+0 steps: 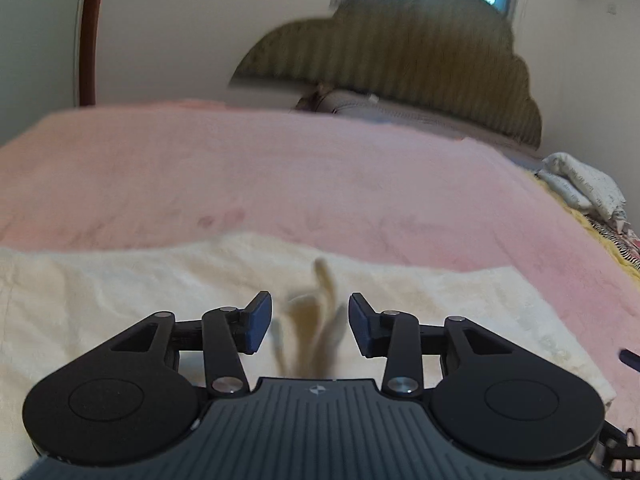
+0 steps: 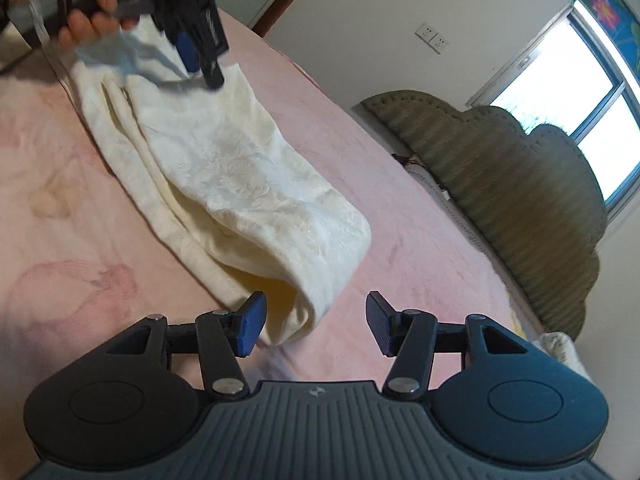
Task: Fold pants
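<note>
Cream patterned pants (image 2: 240, 184) lie folded lengthwise on a pink blanket (image 2: 80, 240), running from top left down to the middle. In the left wrist view the pants (image 1: 120, 300) spread under my left gripper (image 1: 310, 320). It is open, and a blurred cream drawstring (image 1: 324, 276) hangs loose between its pads without touching them. My right gripper (image 2: 316, 320) is open just above the near end of the pants, whose fold lies beside its left pad (image 2: 252, 328). At the far end a hand (image 2: 92, 0) holds the left gripper (image 2: 200, 64) over the waist.
An olive padded headboard (image 1: 400, 60) stands behind the bed, with a grey pillow (image 1: 360, 104) below it. Folded white cloth (image 1: 580, 184) lies at the bed's right edge. A bright window (image 2: 580, 80) is in the wall beyond.
</note>
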